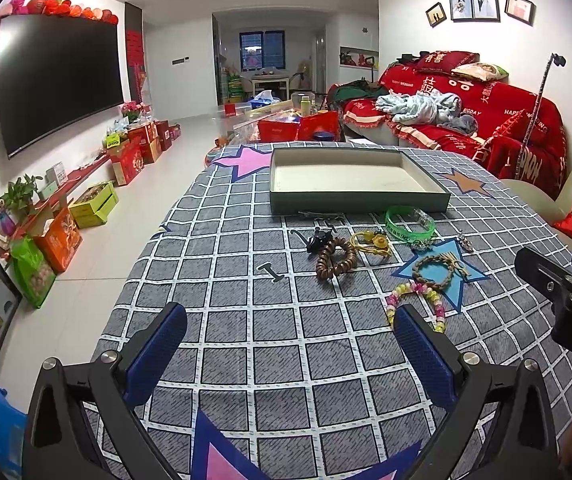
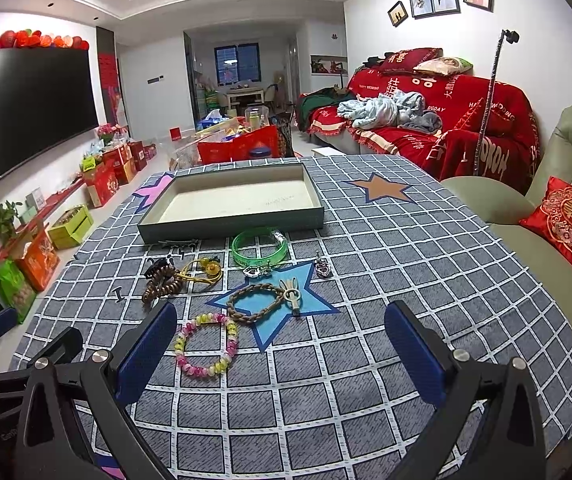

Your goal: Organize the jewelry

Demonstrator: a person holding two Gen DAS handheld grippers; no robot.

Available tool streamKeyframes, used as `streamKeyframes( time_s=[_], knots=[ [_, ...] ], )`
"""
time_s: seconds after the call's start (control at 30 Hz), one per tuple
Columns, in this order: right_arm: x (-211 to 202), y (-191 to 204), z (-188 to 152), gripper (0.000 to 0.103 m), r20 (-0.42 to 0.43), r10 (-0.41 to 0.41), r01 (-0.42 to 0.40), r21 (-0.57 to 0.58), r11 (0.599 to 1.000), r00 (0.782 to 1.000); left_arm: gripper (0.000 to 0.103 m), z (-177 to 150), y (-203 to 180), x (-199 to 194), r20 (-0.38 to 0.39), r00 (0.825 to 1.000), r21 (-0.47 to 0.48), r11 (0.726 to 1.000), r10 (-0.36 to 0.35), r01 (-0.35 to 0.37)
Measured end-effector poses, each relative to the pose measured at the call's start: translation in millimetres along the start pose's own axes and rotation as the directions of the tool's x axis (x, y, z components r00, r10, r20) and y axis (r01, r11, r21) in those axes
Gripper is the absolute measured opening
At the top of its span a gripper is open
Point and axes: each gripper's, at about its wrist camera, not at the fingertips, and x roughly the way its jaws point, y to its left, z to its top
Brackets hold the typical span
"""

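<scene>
Both grippers hover above the desk [image 2: 366, 240], which is covered with a grey checked cloth bearing stars. The left gripper [image 1: 290, 344] has its blue-padded fingers spread wide with nothing between them; the right gripper [image 2: 282, 344] is likewise spread and empty.

In the right wrist view, the jewelry lies scattered in the middle of the desk. A pink-and-yellow beaded bracelet [image 2: 206, 346] sits just beside the right gripper's finger at 9 o'clock. A braided brown bracelet [image 2: 256, 302] rests on a blue star at 12 o'clock. Farther on lie a green bangle [image 2: 260, 246], a brown bead coil [image 2: 162, 286] at 11 o'clock, and a yellow cord piece [image 2: 206, 270]. An open shallow box [image 2: 230, 200] stands empty beyond them.
</scene>
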Motion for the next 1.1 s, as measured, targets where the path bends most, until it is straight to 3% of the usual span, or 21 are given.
streamKeyframes(
  time_s=[1.1],
  knots=[
    [-2.6, -3.0, -0.9, 0.103, 0.000, 0.004, -0.004, 0.009, 1.000, 1.000, 0.103, -0.5, 1.3, 3.2, -0.024, 1.000, -0.012, 1.000, 0.015, -0.015]
  ],
)
